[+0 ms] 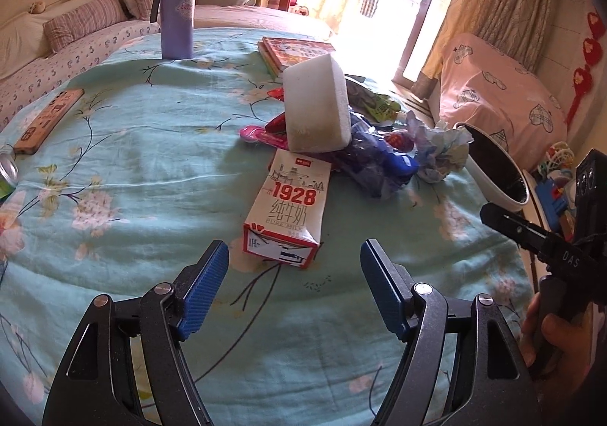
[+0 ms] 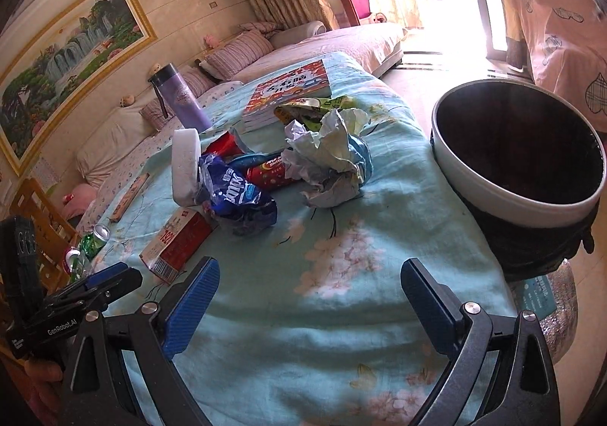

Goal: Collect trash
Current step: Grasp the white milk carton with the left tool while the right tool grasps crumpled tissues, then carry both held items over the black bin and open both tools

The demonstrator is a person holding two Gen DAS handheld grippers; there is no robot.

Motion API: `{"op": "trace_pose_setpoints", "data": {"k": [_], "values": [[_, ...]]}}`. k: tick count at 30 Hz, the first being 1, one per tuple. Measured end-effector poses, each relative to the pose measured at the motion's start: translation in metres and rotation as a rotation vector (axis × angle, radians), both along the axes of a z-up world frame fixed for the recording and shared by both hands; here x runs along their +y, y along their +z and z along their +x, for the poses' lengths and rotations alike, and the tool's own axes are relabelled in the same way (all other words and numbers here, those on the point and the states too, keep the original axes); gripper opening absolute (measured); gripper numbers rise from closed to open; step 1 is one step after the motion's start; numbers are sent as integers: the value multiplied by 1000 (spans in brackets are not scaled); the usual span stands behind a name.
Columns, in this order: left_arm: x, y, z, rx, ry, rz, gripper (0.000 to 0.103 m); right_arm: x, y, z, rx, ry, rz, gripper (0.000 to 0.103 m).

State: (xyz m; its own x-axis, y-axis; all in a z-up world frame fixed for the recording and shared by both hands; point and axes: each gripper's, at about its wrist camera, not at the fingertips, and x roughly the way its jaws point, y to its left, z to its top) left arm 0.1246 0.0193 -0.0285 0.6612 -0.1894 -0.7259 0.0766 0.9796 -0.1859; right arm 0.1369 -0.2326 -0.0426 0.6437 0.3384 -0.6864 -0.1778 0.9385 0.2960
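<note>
A white-and-red milk carton (image 1: pixel 288 206) (image 2: pixel 178 244) lies flat on the teal floral cloth. Its near end sits between the tips of my open left gripper (image 1: pixel 295 249), and the pads do not touch it. Behind it is a heap: a white foam block (image 1: pixel 316 103) (image 2: pixel 186 164), a blue plastic wrapper (image 1: pixel 379 160) (image 2: pixel 235 194), a red snack wrapper (image 2: pixel 269 172), a green wrapper (image 2: pixel 315 107) and crumpled paper (image 1: pixel 442 153) (image 2: pixel 330 156). My right gripper (image 2: pixel 310 266) hangs open over bare cloth, short of the paper. The white-rimmed trash bin (image 1: pixel 489 183) (image 2: pixel 474 190) stands at the table's right edge.
A purple bottle (image 1: pixel 176 12) (image 2: pixel 186 99) and books (image 1: pixel 292 50) (image 2: pixel 288 88) stand at the far side. A wooden block (image 1: pixel 49 118) and drink cans (image 2: pixel 95 240) lie at the left. Sofas and a covered chair surround the table.
</note>
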Motion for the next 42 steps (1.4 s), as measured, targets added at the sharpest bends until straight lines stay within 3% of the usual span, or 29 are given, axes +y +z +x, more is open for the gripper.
{"op": "trace_pose_setpoints", "data": {"k": [12,15,18,19,20,21,23,32,42], "values": [[-3,-9,35,52,10,83,74,-1,4,50,-29,-10,-65,96],[-4,-12,42,57,11,92,74,1,2,67,-33,-14,-83,87],[-6,-15,45,58,7,107,64,2,-3,78,-28,-16,-104,67],[-8,-16,46,63,-2,107,52,2,-6,81,-20,-15,-105,48],[-9,-16,46,72,-8,109,51,1,-7,81,-13,-17,-105,32],[-9,-16,44,64,-9,116,50,0,-7,80,-13,-19,-102,31],[-12,-14,39,53,-18,137,47,-2,-6,72,-23,-17,-99,18],[-24,-2,8,43,-66,110,46,-15,4,28,-48,-6,-54,16],[-78,15,-23,-5,-196,129,46,-36,15,-13,-63,-28,-29,16]]}}
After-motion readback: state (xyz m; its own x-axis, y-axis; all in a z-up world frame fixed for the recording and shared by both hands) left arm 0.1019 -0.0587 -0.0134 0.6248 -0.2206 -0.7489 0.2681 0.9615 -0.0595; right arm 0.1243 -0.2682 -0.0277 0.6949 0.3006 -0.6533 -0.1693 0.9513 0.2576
